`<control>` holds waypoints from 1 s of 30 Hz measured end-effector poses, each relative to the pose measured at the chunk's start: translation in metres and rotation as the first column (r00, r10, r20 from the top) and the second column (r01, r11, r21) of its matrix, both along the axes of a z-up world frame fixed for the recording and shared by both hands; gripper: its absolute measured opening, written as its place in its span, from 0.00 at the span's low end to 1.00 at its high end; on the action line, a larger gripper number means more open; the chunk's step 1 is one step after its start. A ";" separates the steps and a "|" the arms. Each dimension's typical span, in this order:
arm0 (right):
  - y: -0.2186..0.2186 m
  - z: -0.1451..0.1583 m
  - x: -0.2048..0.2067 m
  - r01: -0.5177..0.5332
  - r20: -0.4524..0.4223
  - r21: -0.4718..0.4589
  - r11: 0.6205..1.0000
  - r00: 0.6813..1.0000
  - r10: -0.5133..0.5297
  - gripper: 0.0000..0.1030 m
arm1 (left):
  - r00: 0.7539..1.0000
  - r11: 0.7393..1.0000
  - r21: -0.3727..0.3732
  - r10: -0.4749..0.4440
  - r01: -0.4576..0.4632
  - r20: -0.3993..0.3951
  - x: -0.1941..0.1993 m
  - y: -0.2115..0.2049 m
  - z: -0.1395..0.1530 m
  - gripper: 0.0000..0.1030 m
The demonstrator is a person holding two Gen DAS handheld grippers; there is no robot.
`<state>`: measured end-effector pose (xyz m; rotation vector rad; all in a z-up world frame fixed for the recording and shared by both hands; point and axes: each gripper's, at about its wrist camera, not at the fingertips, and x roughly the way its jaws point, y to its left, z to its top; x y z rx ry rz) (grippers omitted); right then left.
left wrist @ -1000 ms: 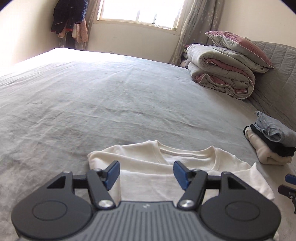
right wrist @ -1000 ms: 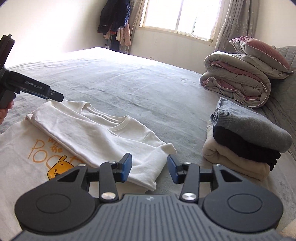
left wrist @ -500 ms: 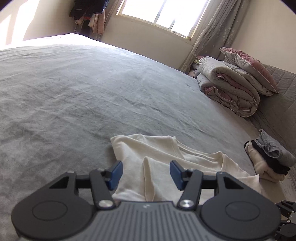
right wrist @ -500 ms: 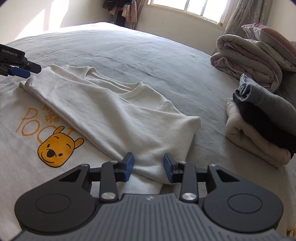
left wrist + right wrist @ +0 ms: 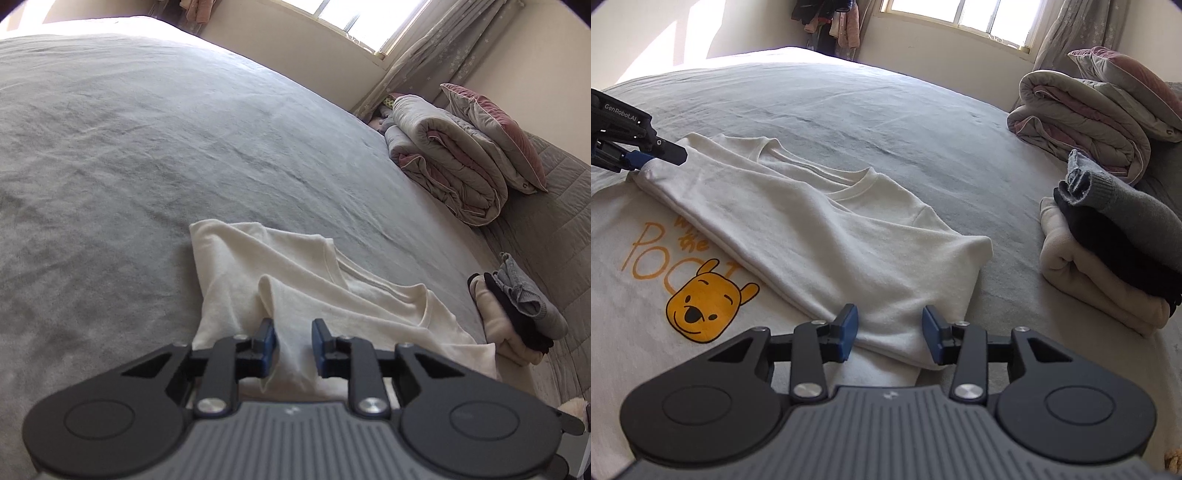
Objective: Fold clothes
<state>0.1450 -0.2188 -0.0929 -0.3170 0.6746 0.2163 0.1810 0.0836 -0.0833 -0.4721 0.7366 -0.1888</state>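
the white t-shirt [image 5: 820, 221] lies half folded near the bed's [image 5: 147, 140] front edge. only the right view shows its bear print and the left claw [image 5: 641, 162] just pinched closed on the fold's corner. the right claw [image 5: 889, 334] is open astride the fold, jaws just widened.

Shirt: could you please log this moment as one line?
left hand-held gripper: just closed on shirt fold | right hand-held gripper: open, just widened, over shirt edge
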 end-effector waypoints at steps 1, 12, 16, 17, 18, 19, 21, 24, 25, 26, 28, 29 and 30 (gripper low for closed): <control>0.000 0.001 -0.001 0.001 0.007 0.000 1.000 1.000 -0.001 0.42 | 1.000 1.000 0.009 0.000 0.000 0.032 -0.003 -0.001 0.003 0.02; -0.002 0.001 0.001 0.017 0.043 0.051 0.999 0.999 -0.019 0.52 | 0.995 0.947 0.313 0.038 -0.067 0.097 -0.001 -0.010 -0.002 0.04; -0.002 0.003 0.000 0.014 0.052 0.049 0.999 0.999 -0.016 0.52 | 0.986 0.958 0.267 0.060 -0.101 0.157 -0.008 -0.008 0.011 0.25; -0.002 0.004 0.000 0.014 0.060 0.052 0.999 0.998 -0.018 0.52 | 0.977 0.957 0.265 0.067 -0.119 0.200 -0.012 -0.010 0.015 0.38; -0.002 0.005 0.000 0.019 0.074 0.062 0.998 0.997 -0.024 0.52 | 0.967 0.955 0.263 0.073 -0.138 0.244 -0.017 -0.012 0.018 0.41; -0.002 0.006 0.000 0.024 0.088 0.073 0.997 0.996 -0.030 0.52 | 0.962 0.956 0.264 0.057 -0.129 0.267 -0.019 -0.014 0.020 0.41; -0.002 0.008 0.001 0.033 0.115 0.094 0.995 0.992 -0.044 0.52 | 0.962 0.961 0.265 0.006 -0.081 0.272 -0.018 -0.020 0.019 0.44; -0.001 0.009 0.008 0.058 0.141 0.136 0.989 0.987 -0.077 0.49 | 0.975 0.953 0.301 -0.042 -0.026 0.217 -0.011 -0.031 0.007 0.45; -0.001 0.008 0.014 0.077 0.134 0.150 0.986 0.986 -0.097 0.46 | 0.983 0.946 0.324 -0.051 -0.008 0.174 -0.008 -0.035 0.001 0.45; -0.001 0.007 0.020 0.096 0.124 0.159 0.983 0.986 -0.116 0.46 | 0.986 0.938 0.348 -0.059 0.001 0.157 -0.006 -0.037 -0.005 0.46; -0.002 0.001 0.033 0.131 0.092 0.157 0.979 0.985 -0.146 0.46 | 0.983 0.919 0.395 -0.074 0.002 0.168 -0.009 -0.043 -0.008 0.51; -0.003 -0.003 0.040 0.146 0.073 0.154 0.977 0.985 -0.159 0.46 | 0.984 0.913 0.407 -0.080 0.009 0.160 -0.008 -0.045 -0.008 0.54; -0.007 -0.006 0.046 0.152 0.060 0.163 0.975 0.985 -0.163 0.46 | 0.984 0.912 0.411 -0.081 0.009 0.158 -0.008 -0.045 -0.008 0.54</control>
